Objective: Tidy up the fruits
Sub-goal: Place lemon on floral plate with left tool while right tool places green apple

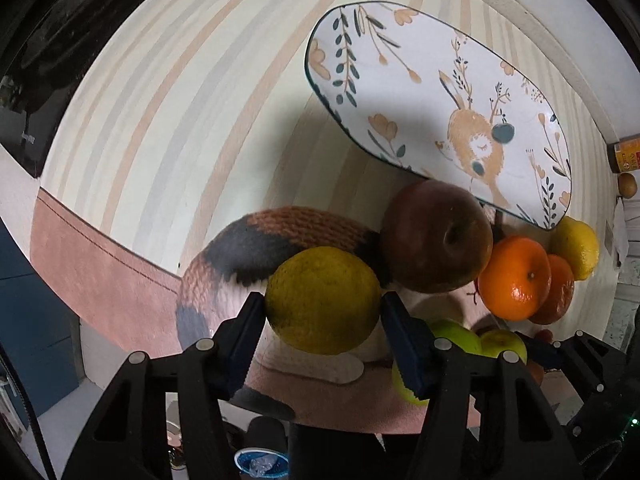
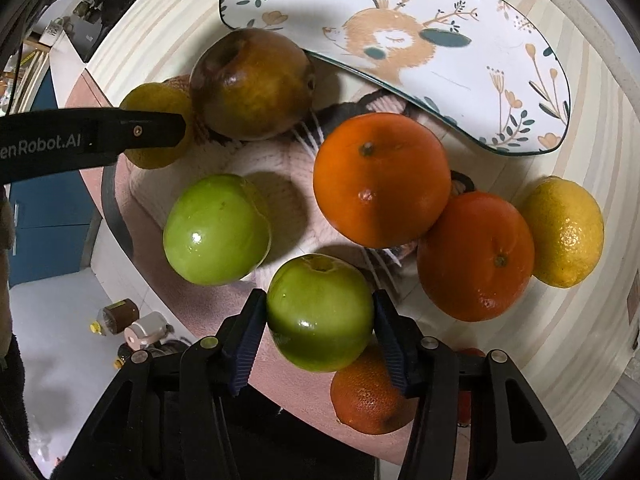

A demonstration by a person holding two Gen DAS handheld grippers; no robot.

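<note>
Left-wrist view: we see the left gripper reaching forward over the table edge, its blue-padded jaws pinching a dull yellow lemon at its two sides. Just behind the lemon lies a knitted cloth in brown, black and pink, and a dark red apple rests against the lemon's far right. Beyond the apple, an oval plate with a deer design sits on the striped tablecloth; two oranges and a bright yellow lemon crowd the plate's near rim.

Right-wrist view: we see the right gripper angled down over the fruit pile, its jaws clamped on a green apple. A second green apple lies near, to the left. Part of another orange shows beneath the held apple. The left gripper's finger crosses in from the left, partly hiding its lemon.
</note>
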